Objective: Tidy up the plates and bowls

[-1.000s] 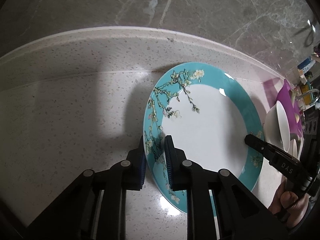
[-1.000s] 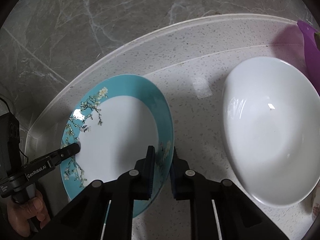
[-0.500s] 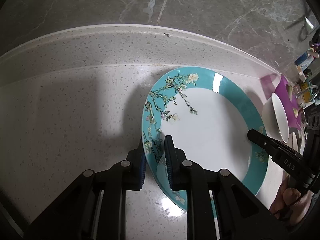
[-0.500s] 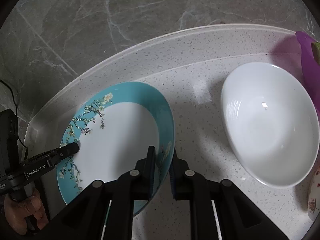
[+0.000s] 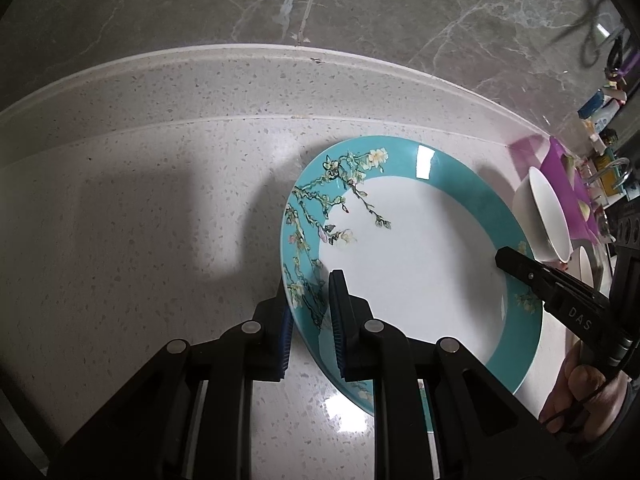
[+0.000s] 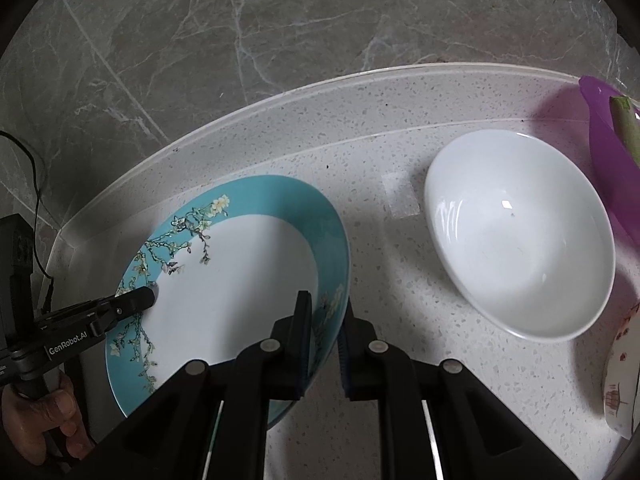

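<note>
A teal-rimmed plate (image 5: 416, 264) (image 6: 236, 276) with a white centre and a blossom-branch pattern is held a little above the speckled counter. My left gripper (image 5: 310, 292) is shut on the plate's left rim; in the right wrist view it (image 6: 136, 300) reaches in from the left edge. My right gripper (image 6: 324, 308) is shut on the opposite rim and appears as a black finger (image 5: 520, 268) at the plate's right side. A white bowl (image 6: 520, 236) (image 5: 546, 220) rests upright on the counter to the right of the plate.
A purple container (image 6: 612, 156) stands at the far right, and a patterned dish edge (image 6: 620, 388) lies near the lower right. The counter (image 5: 140, 220) ends at a raised lip below a grey marble wall (image 6: 240, 32). Small bottles (image 5: 600, 112) crowd the far right.
The plate, gripped on both rims, has moved leftward and away from the white bowl. The gap between plate and bowl has widened, and more of the back wall shows.
</note>
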Action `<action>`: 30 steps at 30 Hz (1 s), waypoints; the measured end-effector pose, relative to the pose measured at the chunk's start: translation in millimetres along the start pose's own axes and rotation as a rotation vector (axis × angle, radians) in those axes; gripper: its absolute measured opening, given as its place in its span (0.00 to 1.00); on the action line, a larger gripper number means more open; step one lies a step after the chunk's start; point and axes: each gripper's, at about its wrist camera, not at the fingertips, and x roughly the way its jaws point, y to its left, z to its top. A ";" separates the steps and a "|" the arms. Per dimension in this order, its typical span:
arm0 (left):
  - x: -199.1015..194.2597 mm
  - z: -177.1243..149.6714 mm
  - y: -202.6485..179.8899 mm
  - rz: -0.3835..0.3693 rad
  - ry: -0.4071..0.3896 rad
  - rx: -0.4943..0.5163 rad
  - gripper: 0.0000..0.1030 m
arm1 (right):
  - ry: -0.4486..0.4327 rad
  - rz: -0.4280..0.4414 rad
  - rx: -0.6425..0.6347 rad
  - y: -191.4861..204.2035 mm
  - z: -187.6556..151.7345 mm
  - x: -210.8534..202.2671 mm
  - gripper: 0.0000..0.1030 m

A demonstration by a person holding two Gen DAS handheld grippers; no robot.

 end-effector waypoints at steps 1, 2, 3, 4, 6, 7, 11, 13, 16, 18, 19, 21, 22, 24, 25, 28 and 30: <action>-3.6 -0.9 -1.3 0.001 -0.006 0.005 0.14 | -0.004 0.001 -0.002 -0.1 -0.2 -1.1 0.13; -6.8 -1.1 -0.9 0.003 -0.011 0.009 0.14 | -0.009 0.000 -0.007 1.3 0.0 -3.2 0.13; -12.6 -3.1 -3.6 0.004 -0.021 0.015 0.14 | -0.019 -0.001 -0.013 2.8 -0.3 -8.1 0.14; -18.6 -4.3 -5.3 0.002 -0.029 0.019 0.14 | -0.027 -0.002 -0.018 3.2 -1.7 -11.3 0.14; -30.3 -5.7 -5.0 -0.003 -0.043 0.026 0.14 | -0.049 -0.003 -0.029 5.5 -4.0 -23.1 0.14; -38.2 -9.0 -8.5 -0.009 -0.053 0.033 0.14 | -0.057 -0.004 -0.031 5.9 -5.6 -27.7 0.14; -65.7 -23.6 -22.4 -0.027 -0.081 0.066 0.14 | -0.098 -0.010 -0.037 5.9 -16.5 -58.6 0.14; -76.9 -32.4 -34.5 -0.036 -0.090 0.084 0.14 | -0.115 -0.015 -0.042 5.5 -23.5 -73.6 0.14; -97.5 -50.9 -48.2 -0.052 -0.102 0.121 0.14 | -0.135 -0.028 -0.040 3.5 -41.1 -97.1 0.14; -106.3 -62.6 -55.8 -0.065 -0.102 0.134 0.14 | -0.148 -0.038 -0.035 2.7 -56.3 -114.3 0.14; -111.3 -70.6 -60.8 -0.076 -0.101 0.145 0.15 | -0.152 -0.043 -0.035 4.5 -61.7 -119.2 0.14; -118.1 -84.9 -68.2 -0.095 -0.093 0.160 0.15 | -0.160 -0.056 -0.028 3.6 -78.7 -134.0 0.15; -121.4 -95.4 -72.7 -0.107 -0.086 0.171 0.15 | -0.160 -0.061 -0.020 2.4 -88.7 -140.7 0.15; -126.8 -114.2 -81.3 -0.121 -0.075 0.189 0.15 | -0.158 -0.075 -0.009 0.3 -110.2 -152.4 0.15; -128.5 -124.2 -85.1 -0.125 -0.071 0.199 0.15 | -0.156 -0.083 -0.006 0.3 -119.8 -155.6 0.15; -134.4 -156.7 -96.9 -0.138 -0.047 0.231 0.15 | -0.145 -0.097 0.023 -4.6 -146.9 -166.1 0.15; -133.1 -171.5 -100.2 -0.147 -0.030 0.248 0.15 | -0.141 -0.105 0.036 -7.2 -162.5 -171.0 0.15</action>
